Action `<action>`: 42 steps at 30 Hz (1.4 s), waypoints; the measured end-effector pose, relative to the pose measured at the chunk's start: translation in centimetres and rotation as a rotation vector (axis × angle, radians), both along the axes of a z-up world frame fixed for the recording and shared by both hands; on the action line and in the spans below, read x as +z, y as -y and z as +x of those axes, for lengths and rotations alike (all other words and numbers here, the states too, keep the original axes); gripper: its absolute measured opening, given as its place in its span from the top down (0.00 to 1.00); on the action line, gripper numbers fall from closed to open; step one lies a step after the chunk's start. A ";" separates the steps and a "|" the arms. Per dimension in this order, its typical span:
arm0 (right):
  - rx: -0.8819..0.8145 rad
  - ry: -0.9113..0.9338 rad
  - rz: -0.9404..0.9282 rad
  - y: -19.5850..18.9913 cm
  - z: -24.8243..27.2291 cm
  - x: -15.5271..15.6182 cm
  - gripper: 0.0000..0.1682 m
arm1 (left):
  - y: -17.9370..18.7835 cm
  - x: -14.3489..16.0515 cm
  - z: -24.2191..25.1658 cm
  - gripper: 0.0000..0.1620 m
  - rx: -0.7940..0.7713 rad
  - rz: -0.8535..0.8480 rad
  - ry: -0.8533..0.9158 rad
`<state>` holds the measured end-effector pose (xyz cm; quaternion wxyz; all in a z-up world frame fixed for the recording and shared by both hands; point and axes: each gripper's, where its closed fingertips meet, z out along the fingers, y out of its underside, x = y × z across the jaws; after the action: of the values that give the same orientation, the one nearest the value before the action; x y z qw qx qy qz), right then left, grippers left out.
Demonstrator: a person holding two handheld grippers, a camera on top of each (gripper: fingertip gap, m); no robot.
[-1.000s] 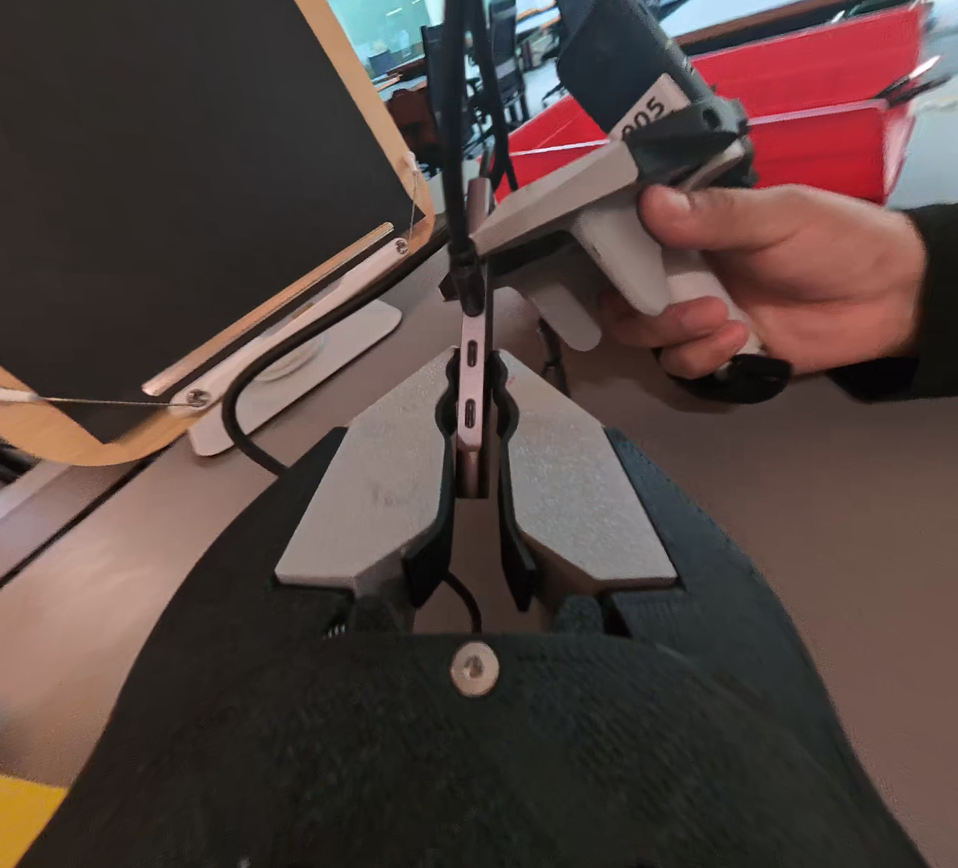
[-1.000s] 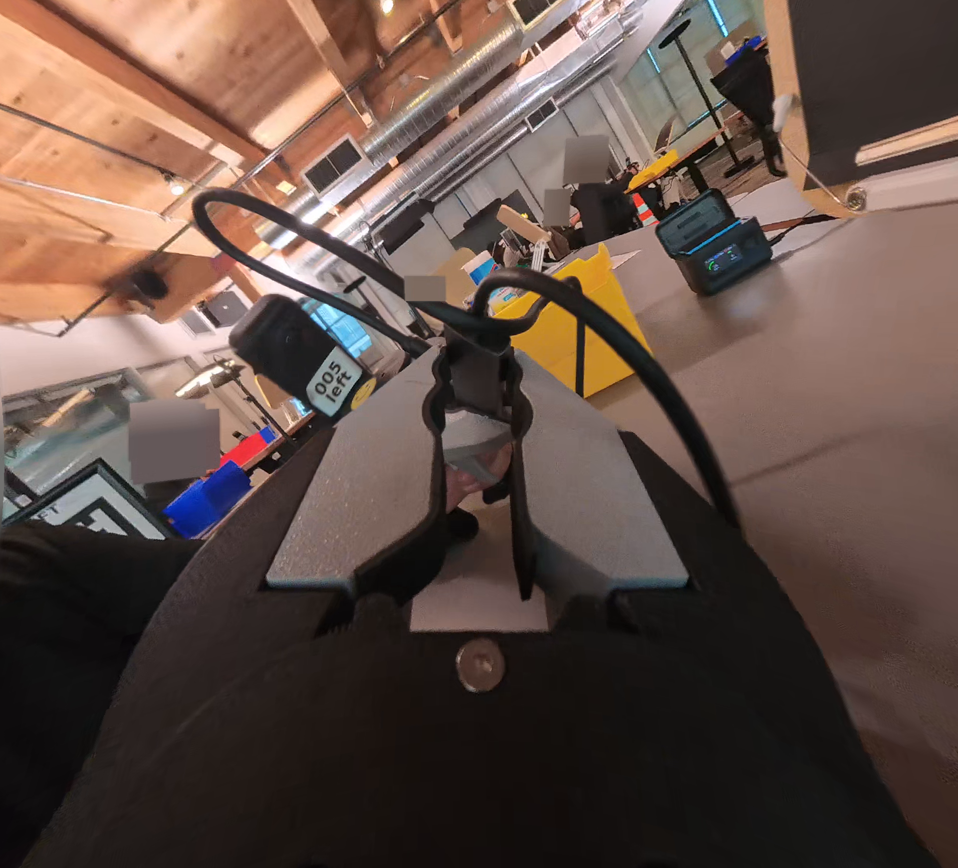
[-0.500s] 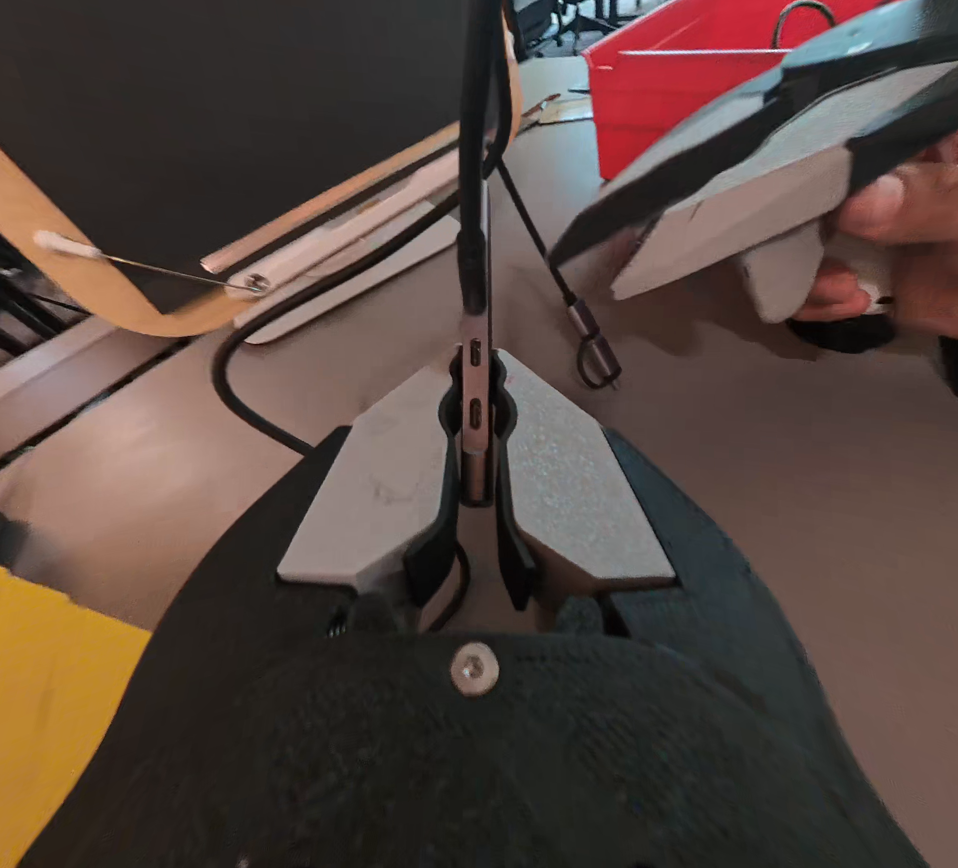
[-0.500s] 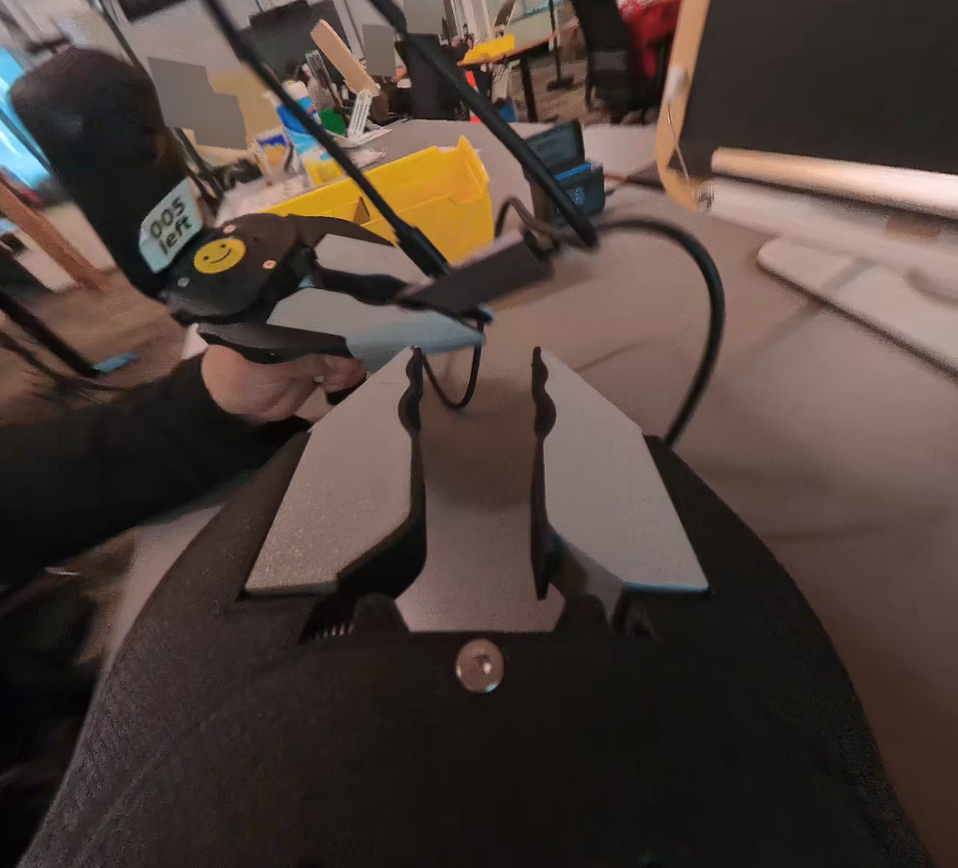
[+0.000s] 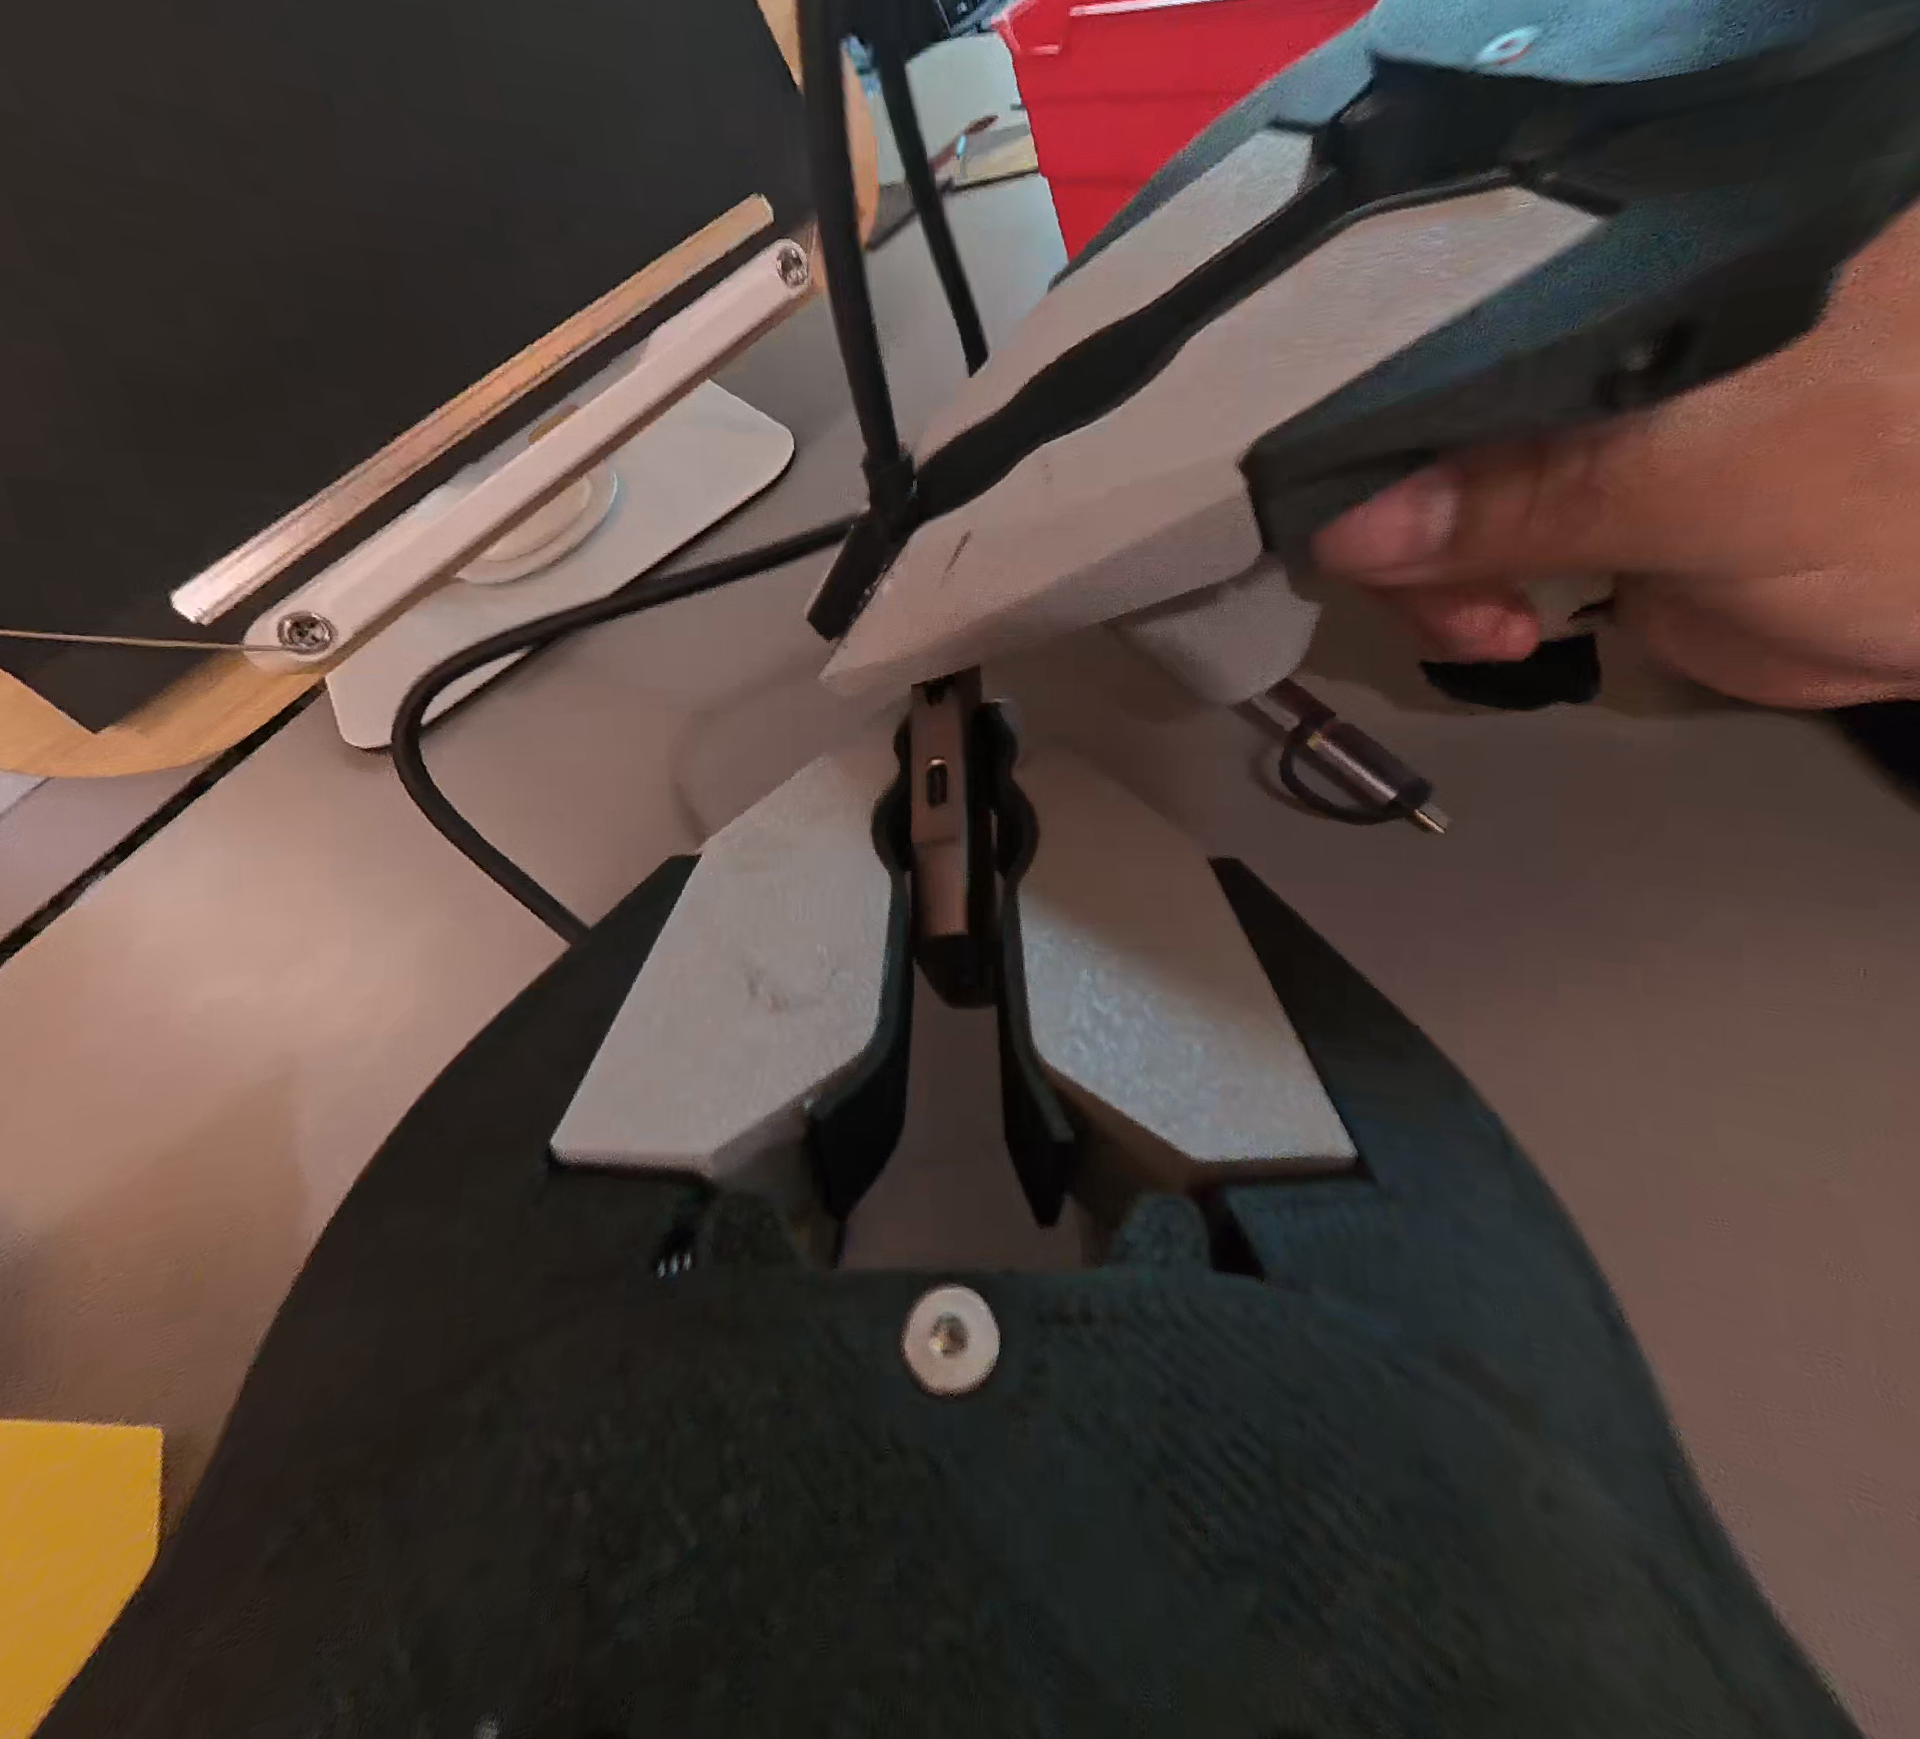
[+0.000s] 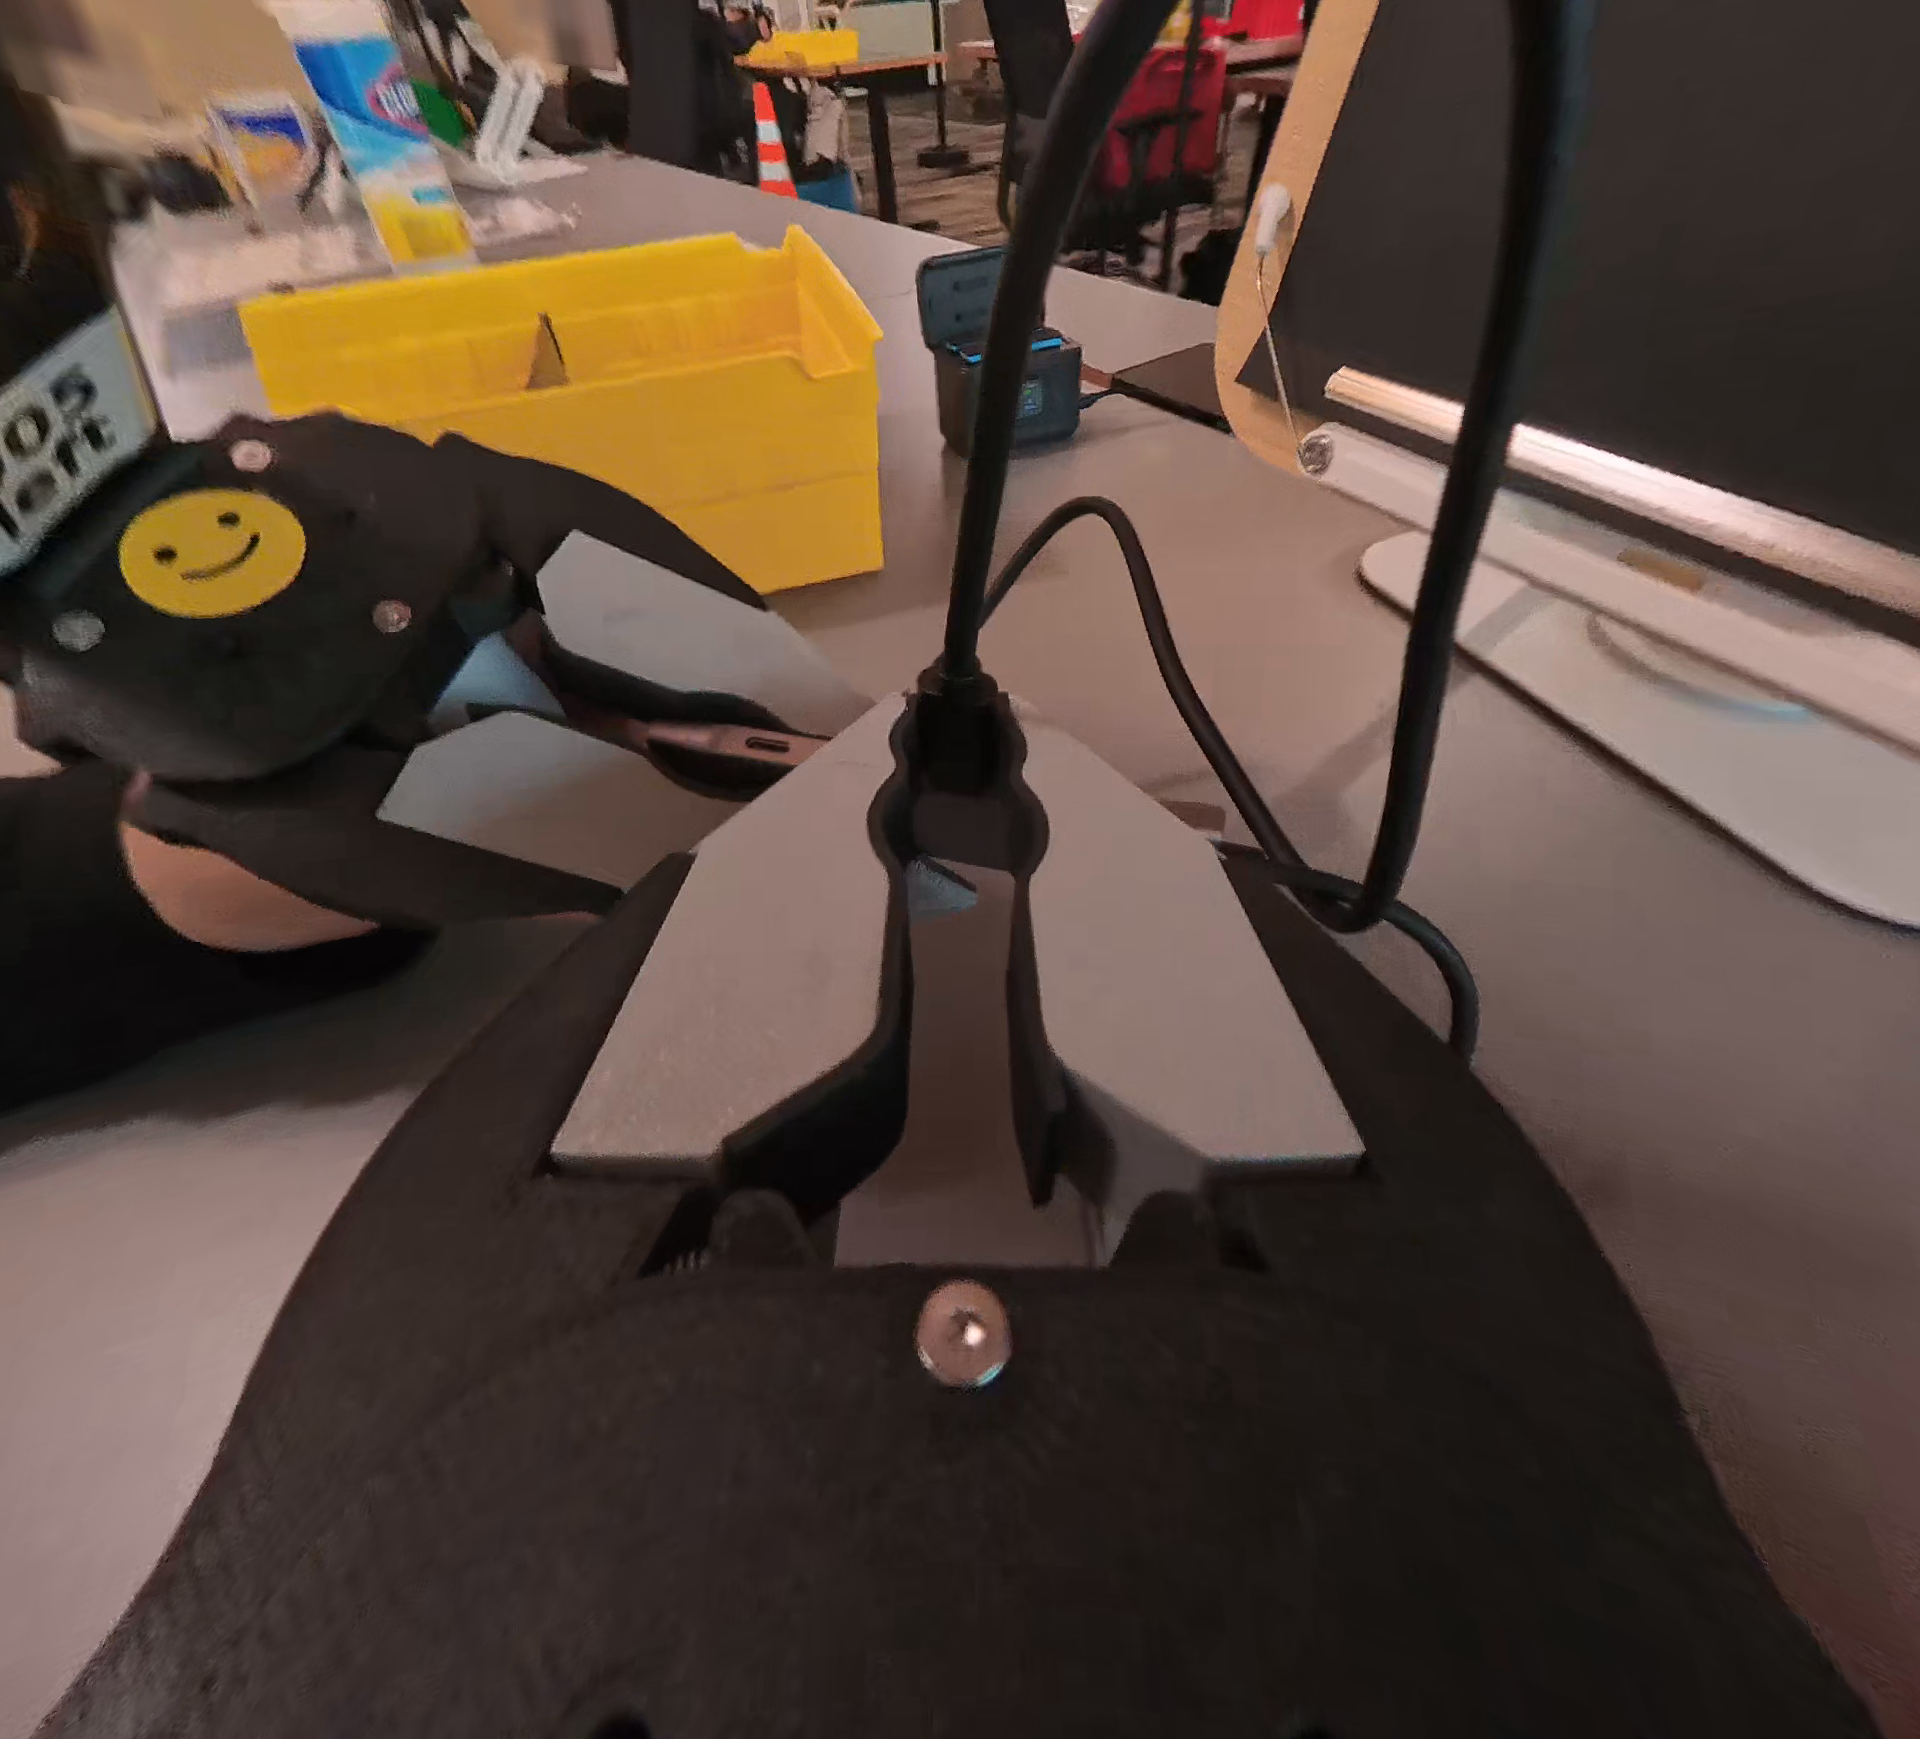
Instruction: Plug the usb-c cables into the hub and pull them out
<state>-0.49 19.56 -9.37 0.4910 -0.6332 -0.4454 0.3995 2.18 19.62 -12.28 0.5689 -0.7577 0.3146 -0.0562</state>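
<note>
Left tongs (image 5: 951,816) pinch the hub (image 5: 938,822); right tongs (image 6: 958,759) clamp the cable plug (image 6: 958,723).

Your left gripper (image 5: 948,816) points forward and low over the table, its two fingers drawn close together and pinched near their tips, with only a narrow gap between the inner pads farther back. Your right gripper (image 6: 961,754) comes in from the right and above, angled down so that its tips sit just over the left one's tips; its fingers are likewise squeezed nearly together at the front. Your right hand (image 5: 1662,567) is wrapped round its handle, fingers curled on the trigger.
</note>
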 end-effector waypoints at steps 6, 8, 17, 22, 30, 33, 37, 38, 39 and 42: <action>0.060 -0.117 -0.190 0.0 -0.1 0.1 0.94 | -0.2 0.9 0.0 0.93 0.031 0.111 -0.075; 0.066 -0.148 -0.209 0.1 0.0 0.4 0.94 | -0.2 1.1 -0.1 0.96 0.048 0.097 -0.046; 0.148 -0.269 -0.517 -0.6 0.7 -0.1 0.95 | -0.3 0.5 0.3 0.95 0.024 0.031 0.008; 0.134 -0.298 -0.533 -0.8 1.1 0.3 0.95 | -0.5 0.9 0.6 0.95 0.022 0.054 0.016; 0.221 -0.399 -0.594 -0.3 1.1 1.9 0.95 | 0.3 2.6 0.6 0.96 -0.053 0.153 0.129; 0.219 -0.419 -0.630 -0.4 1.0 1.6 0.94 | 0.2 2.4 0.6 0.96 -0.048 0.163 0.113; 0.230 -0.415 -0.668 -0.1 0.5 0.9 0.94 | 0.2 3.1 0.8 0.94 -0.018 0.251 0.065; 0.229 -0.424 -0.671 0.0 0.5 1.0 0.94 | 0.2 3.1 0.7 0.94 -0.004 0.259 0.056; 0.233 -0.434 -0.681 0.0 0.4 1.0 0.94 | 0.2 3.1 0.7 0.94 -0.002 0.261 0.049; 0.243 -0.446 -0.700 0.1 0.3 1.0 0.94 | 0.3 3.0 0.4 0.95 -0.016 0.196 0.077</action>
<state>-0.21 19.42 -8.41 0.2804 -0.6028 -0.2373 0.7083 2.57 19.35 -9.29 0.6516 -0.6931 0.3026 -0.0590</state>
